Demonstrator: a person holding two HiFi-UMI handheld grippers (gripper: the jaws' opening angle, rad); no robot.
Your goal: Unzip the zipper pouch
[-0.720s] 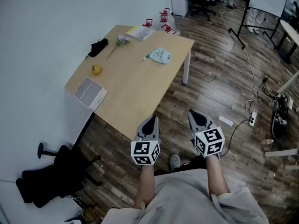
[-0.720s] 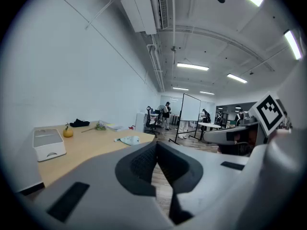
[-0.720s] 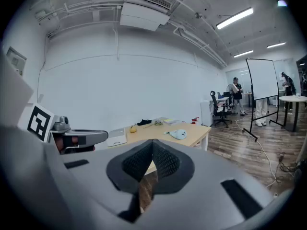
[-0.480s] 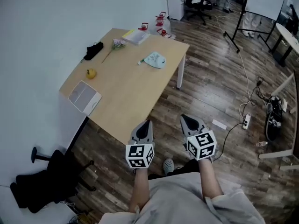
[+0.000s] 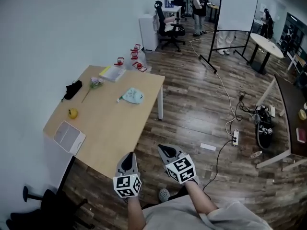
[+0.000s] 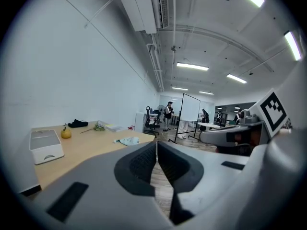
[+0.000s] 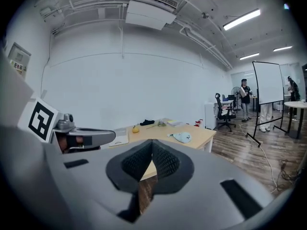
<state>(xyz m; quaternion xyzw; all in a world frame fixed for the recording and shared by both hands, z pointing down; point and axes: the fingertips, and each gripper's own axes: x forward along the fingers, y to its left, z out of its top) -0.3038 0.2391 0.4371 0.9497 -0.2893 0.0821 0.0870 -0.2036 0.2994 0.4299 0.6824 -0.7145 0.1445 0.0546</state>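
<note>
Grey jaws of the left gripper are pressed together on themselves, and those of the right gripper are likewise closed and empty; both are held side by side over the wooden floor, just off the near right corner of the table. The pale blue-green zipper pouch is found lying flat near the table's right edge, toward the far right corner, well apart from both grippers, with bare tabletop between. A small pen-like item is seen just beside its left side. Along the left edge a white box is set at the near left corner, a yellow fruit beyond it, then a black item. A flower sprig and papers are placed by the far edge. Red items are scattered past the far right corner. A black office chair is parked beside the near left corner, and a whiteboard and a power strip are seen farther off.
</note>
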